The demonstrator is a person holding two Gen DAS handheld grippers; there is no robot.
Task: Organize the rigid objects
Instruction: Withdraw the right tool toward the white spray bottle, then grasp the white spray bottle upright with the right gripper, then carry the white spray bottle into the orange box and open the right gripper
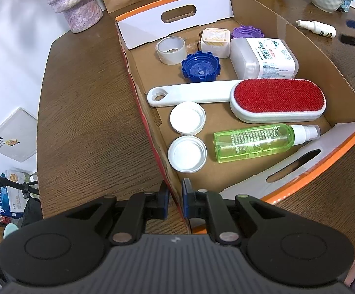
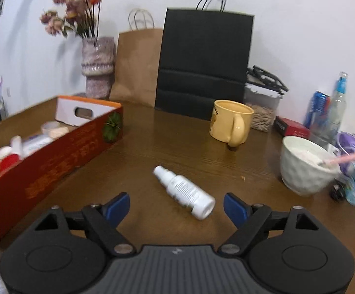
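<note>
A cardboard box (image 1: pixel 138 90) with orange rims stands on the brown table. It holds a red lint brush (image 1: pixel 275 98), a green spray bottle (image 1: pixel 253 142), two white lids (image 1: pixel 187 120), a blue cap (image 1: pixel 200 67), a tape roll (image 1: pixel 171 49) and a white tub (image 1: pixel 263 57). My left gripper (image 1: pixel 175 203) is shut on the box's near wall at its corner. A small white spray bottle (image 2: pixel 184 191) lies on the table to the right of the box (image 2: pixel 55 161). My right gripper (image 2: pixel 176 207) is open just behind it, one finger at each side, not touching it.
Behind the white bottle stand a yellow mug (image 2: pixel 231 125) and a white bowl (image 2: pixel 304 169) with a pink stick in it. A black bag (image 2: pixel 204 61), a brown bag (image 2: pixel 138 66) and a flower vase (image 2: pixel 97 66) line the wall. Bottles and clutter fill the right edge.
</note>
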